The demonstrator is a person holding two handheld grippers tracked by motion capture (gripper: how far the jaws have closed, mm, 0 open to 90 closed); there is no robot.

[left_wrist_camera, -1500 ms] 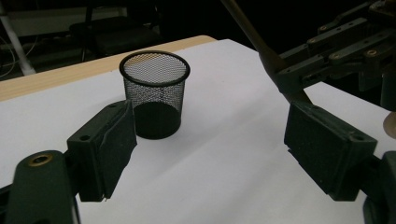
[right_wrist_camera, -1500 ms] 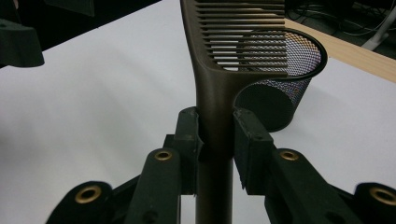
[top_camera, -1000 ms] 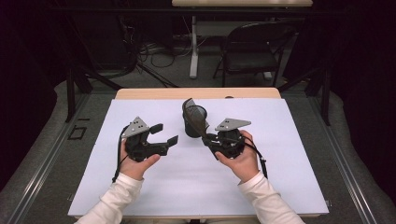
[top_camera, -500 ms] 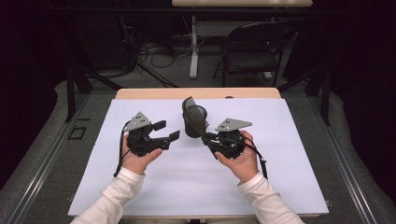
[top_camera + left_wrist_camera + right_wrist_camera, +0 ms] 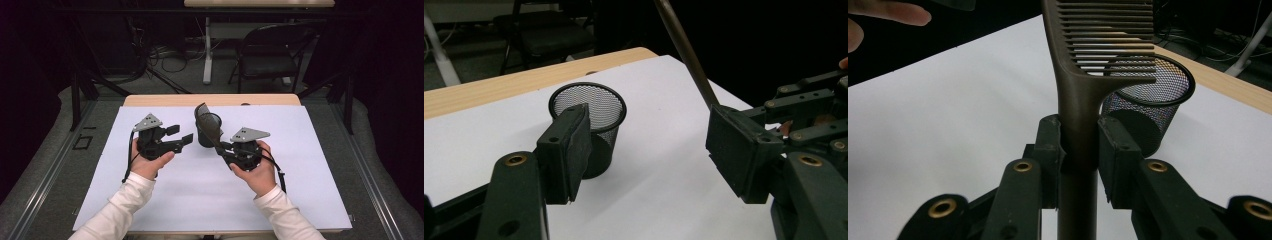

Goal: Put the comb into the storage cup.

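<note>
A black mesh cup (image 5: 210, 134) stands upright on the white sheet near the table's far middle. My right gripper (image 5: 223, 146) is shut on the handle of a dark brown comb (image 5: 203, 116), which slants up over the cup's left rim. In the right gripper view the pads (image 5: 1111, 145) pinch the comb (image 5: 1083, 95) just below its teeth, with the cup (image 5: 1148, 107) behind. My left gripper (image 5: 180, 134) hovers left of the cup, open; its jaws have just been closing with nothing between them. In the left gripper view its gripper (image 5: 651, 145) frames the cup (image 5: 596, 112) and the comb handle (image 5: 684, 50).
A white sheet (image 5: 150, 200) covers most of the wooden table (image 5: 165, 100). A folding chair (image 5: 270, 55) and a desk leg with cables stand on the floor beyond the far edge. In the left gripper view the right gripper's linkage (image 5: 814, 100) sits close on the right.
The left gripper has drifted slightly away from the person and toward the cup, and its jaws look a little narrower. The right gripper, comb and cup have kept still.
</note>
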